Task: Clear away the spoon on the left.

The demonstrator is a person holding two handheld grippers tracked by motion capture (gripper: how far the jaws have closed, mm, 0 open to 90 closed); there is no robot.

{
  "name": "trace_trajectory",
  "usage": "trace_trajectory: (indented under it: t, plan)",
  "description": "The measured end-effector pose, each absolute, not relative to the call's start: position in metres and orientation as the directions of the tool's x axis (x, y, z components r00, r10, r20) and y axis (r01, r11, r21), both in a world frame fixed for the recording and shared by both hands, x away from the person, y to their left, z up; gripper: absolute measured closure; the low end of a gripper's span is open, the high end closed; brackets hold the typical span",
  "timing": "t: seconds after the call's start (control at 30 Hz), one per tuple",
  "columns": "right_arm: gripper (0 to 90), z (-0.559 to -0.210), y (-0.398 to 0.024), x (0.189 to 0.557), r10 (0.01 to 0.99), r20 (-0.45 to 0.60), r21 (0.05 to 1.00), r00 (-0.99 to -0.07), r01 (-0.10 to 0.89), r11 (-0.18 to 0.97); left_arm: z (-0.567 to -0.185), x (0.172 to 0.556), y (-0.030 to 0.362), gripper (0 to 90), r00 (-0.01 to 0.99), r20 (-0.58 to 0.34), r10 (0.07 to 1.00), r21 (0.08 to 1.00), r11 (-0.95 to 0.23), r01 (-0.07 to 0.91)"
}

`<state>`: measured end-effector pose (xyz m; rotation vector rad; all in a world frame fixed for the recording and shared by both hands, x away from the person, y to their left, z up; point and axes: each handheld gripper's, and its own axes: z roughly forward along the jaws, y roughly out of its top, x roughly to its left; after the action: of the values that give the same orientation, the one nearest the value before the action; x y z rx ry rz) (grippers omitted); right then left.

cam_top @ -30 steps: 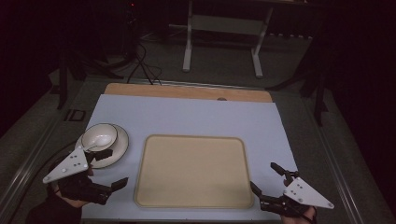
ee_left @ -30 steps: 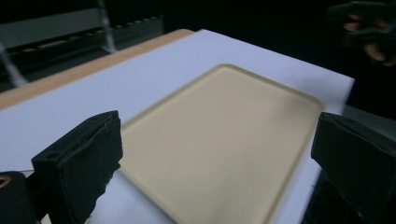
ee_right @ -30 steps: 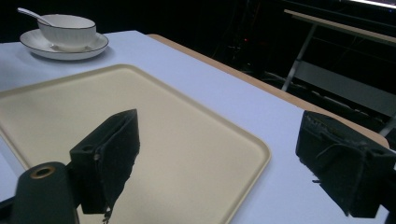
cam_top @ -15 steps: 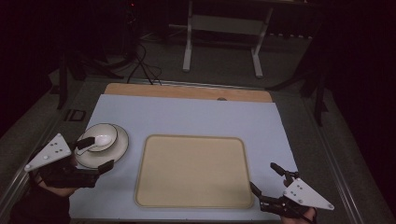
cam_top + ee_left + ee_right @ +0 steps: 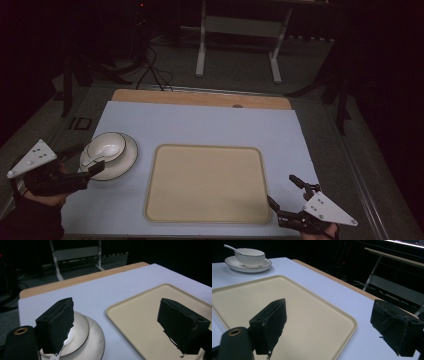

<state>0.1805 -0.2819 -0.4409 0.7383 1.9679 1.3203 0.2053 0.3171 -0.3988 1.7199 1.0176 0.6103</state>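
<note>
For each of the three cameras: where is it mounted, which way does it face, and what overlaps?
High view: above the near edge, looking forward and down; tray, left gripper and right gripper enter below.
Left gripper view: along its open jaws toward bowl and tray.
Right gripper view: along its open jaws across tray toward bowl.
Shared: tray, bowl, saucer.

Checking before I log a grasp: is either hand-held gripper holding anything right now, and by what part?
Nothing is held. The left hand-held gripper and the right hand-held gripper both have open, empty jaws.
</note>
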Motion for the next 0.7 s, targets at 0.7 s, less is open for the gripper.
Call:
trace_trajectory:
  t: [0.7]
  plan:
    - [13.4, -0.441, -0.281, 0.180, 0.743, -0.207, 0.935, -0.637, 0.094, 0.341, -0.445, 0.227, 0.361, 26.4, 0.331, -0.181, 0.926, 0.812, -0.049, 0.581]
